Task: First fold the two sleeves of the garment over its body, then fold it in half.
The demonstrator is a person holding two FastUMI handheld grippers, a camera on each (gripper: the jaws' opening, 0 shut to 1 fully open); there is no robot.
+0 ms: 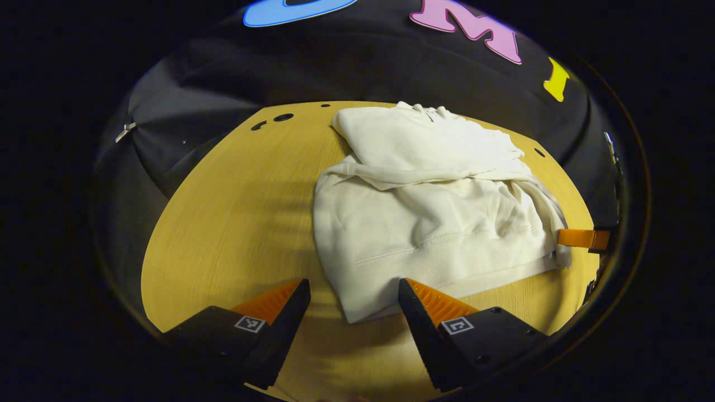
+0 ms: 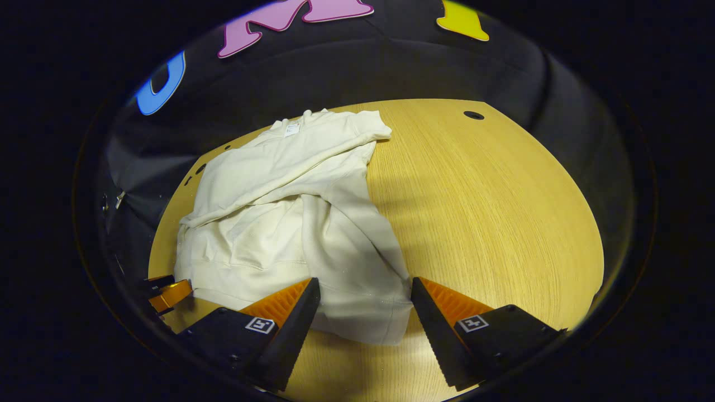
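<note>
A cream sweatshirt [image 1: 435, 212] lies on the wooden table [image 1: 234, 223] with both sleeves folded across its body. In the left gripper view its near hem corner sits between the fingers of my left gripper [image 1: 354, 287], which stands open just above it. In the right gripper view the sweatshirt [image 2: 279, 223] spreads to the left, and a folded sleeve end reaches down between the fingers of my right gripper [image 2: 366, 287], open over the hem. The other gripper's fingertip [image 1: 581, 238] pokes in at the garment's right edge, and likewise at the left edge [image 2: 167, 295] in the right gripper view.
The round-edged table [image 2: 491, 212] has bare wood to the right of the garment in the right gripper view and to the left in the left gripper view. Small holes [image 1: 282, 117] dot the far rim. Black cloth walls surround the table.
</note>
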